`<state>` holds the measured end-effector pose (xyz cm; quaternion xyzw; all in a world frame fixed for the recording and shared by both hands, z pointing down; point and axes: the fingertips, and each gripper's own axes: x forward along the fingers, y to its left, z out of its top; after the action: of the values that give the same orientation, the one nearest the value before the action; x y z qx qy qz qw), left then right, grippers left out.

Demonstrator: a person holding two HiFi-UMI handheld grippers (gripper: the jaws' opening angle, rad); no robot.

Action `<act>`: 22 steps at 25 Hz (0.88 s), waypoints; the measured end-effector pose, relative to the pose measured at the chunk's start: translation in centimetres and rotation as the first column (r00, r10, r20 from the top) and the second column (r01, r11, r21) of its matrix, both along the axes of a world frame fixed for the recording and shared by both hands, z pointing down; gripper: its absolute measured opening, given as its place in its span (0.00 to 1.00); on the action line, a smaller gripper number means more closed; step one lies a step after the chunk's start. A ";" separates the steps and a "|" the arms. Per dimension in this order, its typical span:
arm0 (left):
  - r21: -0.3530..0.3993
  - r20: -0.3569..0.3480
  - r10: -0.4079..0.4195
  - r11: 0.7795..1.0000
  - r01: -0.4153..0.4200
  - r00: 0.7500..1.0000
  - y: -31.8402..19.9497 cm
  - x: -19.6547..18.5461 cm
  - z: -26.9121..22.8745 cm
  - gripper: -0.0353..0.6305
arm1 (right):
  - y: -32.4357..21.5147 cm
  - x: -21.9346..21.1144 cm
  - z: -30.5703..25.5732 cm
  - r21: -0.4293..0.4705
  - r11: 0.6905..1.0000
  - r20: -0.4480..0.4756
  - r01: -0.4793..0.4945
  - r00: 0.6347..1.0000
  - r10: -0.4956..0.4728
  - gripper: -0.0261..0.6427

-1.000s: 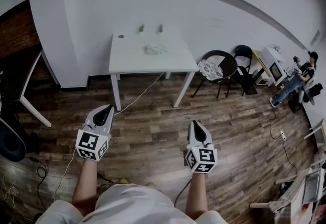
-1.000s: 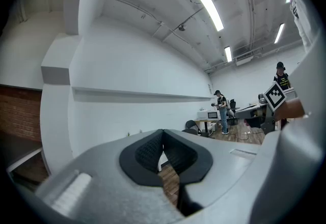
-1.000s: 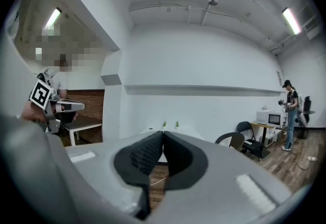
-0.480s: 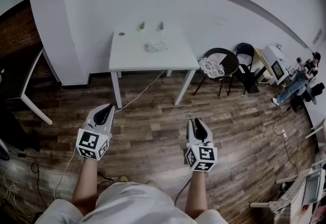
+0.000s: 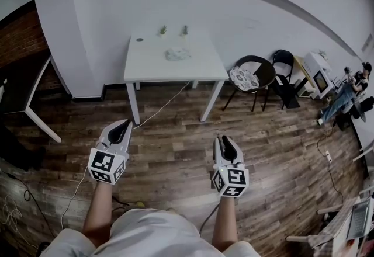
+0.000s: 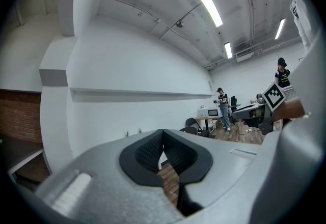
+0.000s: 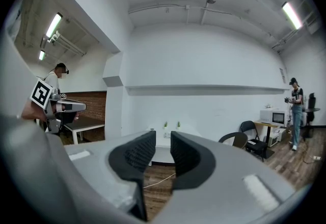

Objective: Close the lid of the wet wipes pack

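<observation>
The wet wipes pack (image 5: pixel 177 54) is a small pale packet lying on a white table (image 5: pixel 146 66) by the far wall; its lid is too small to make out. Both grippers hang over the wooden floor, well short of the table and pointing towards it. My left gripper (image 5: pixel 124 124) has its jaws together, the black pads meeting at the tips (image 6: pixel 163 134), with nothing in them. My right gripper (image 5: pixel 225 139) has just been opening its jaws; they now stand apart (image 7: pixel 163 139) with nothing between them.
Two tiny plants (image 5: pixel 162 31) and a dark disc (image 5: pixel 139 40) share the table. A cable (image 5: pixel 166 104) trails from under it across the floor. Black chairs (image 5: pixel 251 76) stand to its right, a desk frame (image 5: pixel 36 111) to the left, and a person (image 5: pixel 350 93) at far right.
The right gripper's jaws went from shut to open. Both hands and the view crept slightly towards the table.
</observation>
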<state>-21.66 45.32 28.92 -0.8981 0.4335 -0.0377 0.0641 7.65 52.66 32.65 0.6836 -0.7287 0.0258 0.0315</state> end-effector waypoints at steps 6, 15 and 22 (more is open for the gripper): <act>0.007 0.010 -0.016 1.000 0.016 1.000 0.8 2.4 0.4 0.06 | 0.4 2.2 0.2 0.017 1.000 -0.008 0.017 1.000 -0.017 0.18; -0.003 0.017 -0.018 1.000 0.018 1.000 0.2 4.7 1.5 0.06 | -0.7 4.6 1.1 0.014 1.000 -0.003 0.027 1.000 -0.027 0.18; -0.015 0.018 -0.016 1.000 0.016 1.000 -4.0 5.3 2.7 0.06 | -4.7 5.2 2.4 -0.003 1.000 -0.002 0.029 1.000 -0.029 0.18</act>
<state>-16.36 41.34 31.66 -0.8946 0.4399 -0.0494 0.0610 12.88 47.98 35.00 0.6728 -0.7386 0.0257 0.0340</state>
